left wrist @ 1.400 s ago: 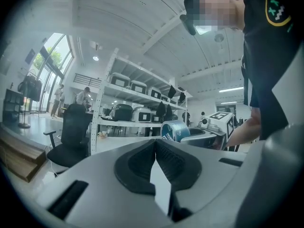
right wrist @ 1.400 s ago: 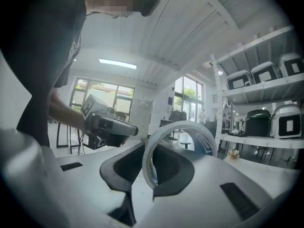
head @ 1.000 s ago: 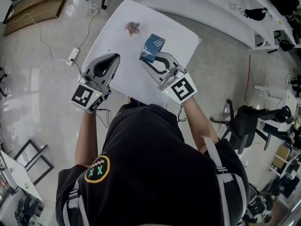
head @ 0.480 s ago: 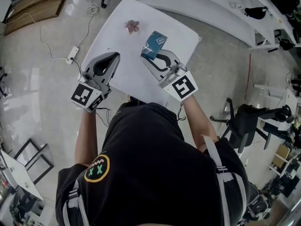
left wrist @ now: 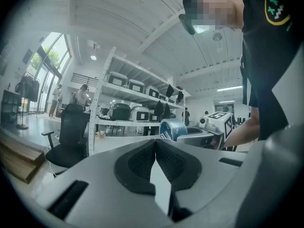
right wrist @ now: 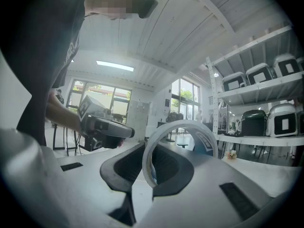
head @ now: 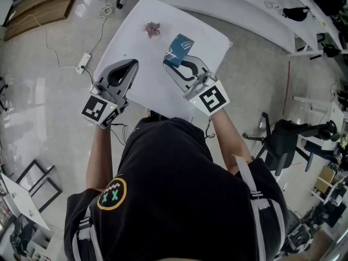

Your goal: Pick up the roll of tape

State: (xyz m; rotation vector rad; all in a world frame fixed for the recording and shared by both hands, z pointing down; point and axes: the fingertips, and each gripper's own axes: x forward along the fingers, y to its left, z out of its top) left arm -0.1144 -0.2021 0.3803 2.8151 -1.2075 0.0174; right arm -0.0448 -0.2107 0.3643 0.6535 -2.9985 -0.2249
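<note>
The roll of tape is blue with a white inner ring; in the head view it is off the white table, held at the tips of my right gripper. In the right gripper view the roll of tape stands on edge with its wall pinched between the dark pads, so the right gripper is shut on it. My left gripper hovers over the table's left part, its pads pressed together with nothing between them. From the left gripper view the roll of tape shows at the right gripper's tip.
A small pink dried flower lies on the table's far left part. A power strip and cables lie on the floor to the left. Office chairs stand at the right, and long white benches run behind.
The right gripper and the tape have crept slightly up and right in the head view; the left gripper has kept still.
</note>
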